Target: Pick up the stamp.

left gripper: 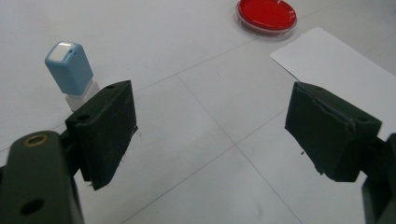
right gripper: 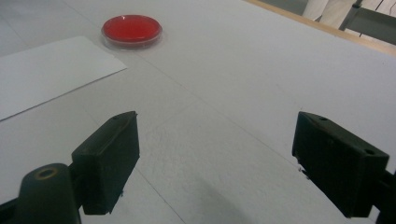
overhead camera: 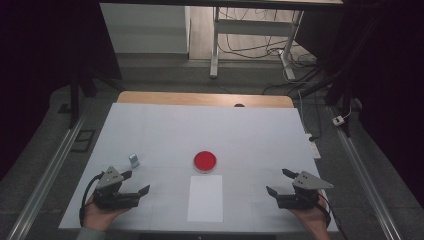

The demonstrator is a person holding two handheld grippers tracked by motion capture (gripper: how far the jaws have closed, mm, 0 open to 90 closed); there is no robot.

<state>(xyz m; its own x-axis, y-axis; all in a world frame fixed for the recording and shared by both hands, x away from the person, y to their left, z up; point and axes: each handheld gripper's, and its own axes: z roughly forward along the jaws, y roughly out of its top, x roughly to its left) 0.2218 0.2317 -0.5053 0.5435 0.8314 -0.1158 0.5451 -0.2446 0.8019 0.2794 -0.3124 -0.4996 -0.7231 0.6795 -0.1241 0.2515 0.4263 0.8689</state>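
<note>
A round red ink pad (overhead camera: 205,161) (left gripper: 266,15) (right gripper: 132,29) sits mid-table, just beyond a white sheet of paper (overhead camera: 205,198) (left gripper: 341,70) (right gripper: 46,70). A small blue stamp (overhead camera: 134,160) (left gripper: 70,70) stands upright on a white base to the left. My left gripper (overhead camera: 137,182) (left gripper: 210,135) rests open near the front left, the stamp just beyond its left jaw, nothing between the jaws. Open as well, my right gripper (overhead camera: 279,181) (right gripper: 215,163) is at the front right, with bare table between its jaws.
The white table top (overhead camera: 165,130) ends in a wooden strip (overhead camera: 205,98) at the far edge. Beyond it on the floor stand a desk frame (overhead camera: 250,30) and loose cables (overhead camera: 310,80). A metal rail (overhead camera: 45,175) runs along the left side.
</note>
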